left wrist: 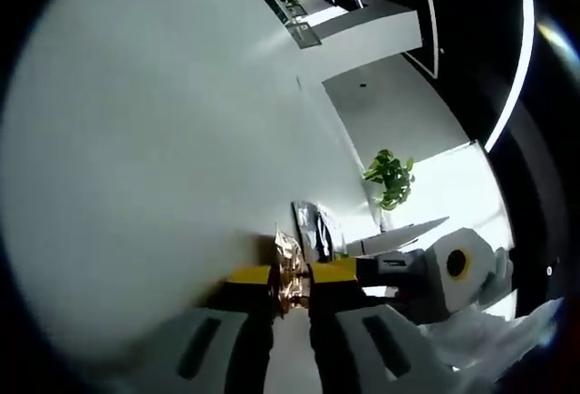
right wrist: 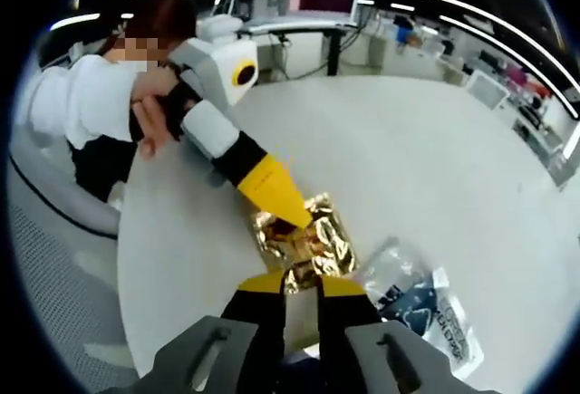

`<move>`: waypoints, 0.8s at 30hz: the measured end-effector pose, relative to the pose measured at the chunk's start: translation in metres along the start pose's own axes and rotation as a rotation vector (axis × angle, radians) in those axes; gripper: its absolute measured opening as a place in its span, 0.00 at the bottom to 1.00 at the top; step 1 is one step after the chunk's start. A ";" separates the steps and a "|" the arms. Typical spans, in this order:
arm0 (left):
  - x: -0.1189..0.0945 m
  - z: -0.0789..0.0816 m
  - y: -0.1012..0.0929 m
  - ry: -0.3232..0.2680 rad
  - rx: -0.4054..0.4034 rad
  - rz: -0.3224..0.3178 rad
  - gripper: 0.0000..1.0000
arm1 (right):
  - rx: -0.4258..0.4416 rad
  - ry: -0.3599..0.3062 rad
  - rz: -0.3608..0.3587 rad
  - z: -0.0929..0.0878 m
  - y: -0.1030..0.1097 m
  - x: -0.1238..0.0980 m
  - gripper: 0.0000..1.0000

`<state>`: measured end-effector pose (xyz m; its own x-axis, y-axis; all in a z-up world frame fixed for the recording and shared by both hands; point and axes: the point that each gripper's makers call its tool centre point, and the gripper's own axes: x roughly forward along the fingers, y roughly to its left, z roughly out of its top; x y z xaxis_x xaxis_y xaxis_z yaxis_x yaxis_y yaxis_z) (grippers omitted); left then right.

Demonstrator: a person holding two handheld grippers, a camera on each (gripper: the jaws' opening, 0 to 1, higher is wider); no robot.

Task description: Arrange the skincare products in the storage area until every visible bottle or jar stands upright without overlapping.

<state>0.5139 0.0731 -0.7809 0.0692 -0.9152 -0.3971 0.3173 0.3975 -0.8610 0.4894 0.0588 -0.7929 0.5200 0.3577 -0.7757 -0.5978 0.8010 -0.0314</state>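
The right gripper point(right wrist: 299, 278) has its yellow-tipped jaws nearly closed on the near edge of a gold pouch point(right wrist: 304, 235), a crinkled, shiny foil sachet lying flat on the table point(right wrist: 435, 168). Across the pouch from it, the left gripper point(right wrist: 288, 209) comes in from the far left with its yellow tips pressed on the pouch's far edge. In the left gripper view the left gripper point(left wrist: 292, 287) shows its own jaws drawn close with gold foil point(left wrist: 292, 272) pinched between them, so both tools grip the same pouch from opposite ends.

Just right of the right gripper lies a clear packet point(right wrist: 412, 296) with dark blue print, soft, wrinkled plastic, flat on the table and close beside the pouch; whether they touch I cannot tell. The table is a smooth, pale, rounded slab.

Beyond the left gripper, a hand point(right wrist: 156, 115) and white sleeve hold it.

As for progress, I judge the task barely begun: both items lie flat, neither stands upright, and no bottle or jar can be made out. Separating the packets and setting them up remains.
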 end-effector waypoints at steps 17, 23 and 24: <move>-0.028 0.022 -0.048 -0.131 0.086 -0.158 0.00 | 0.142 -0.107 -0.011 0.015 -0.007 -0.041 0.13; -0.045 0.029 -0.076 -0.192 0.098 -0.275 0.00 | 0.317 -0.251 0.045 0.036 -0.001 -0.072 0.13; -0.048 0.032 -0.083 -0.212 0.091 -0.306 0.00 | 0.344 -0.264 0.060 0.039 0.000 -0.076 0.14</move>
<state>0.5143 0.0815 -0.6803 0.1495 -0.9878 -0.0437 0.4353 0.1054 -0.8941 0.4734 0.0507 -0.7100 0.6555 0.4829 -0.5806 -0.4170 0.8724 0.2549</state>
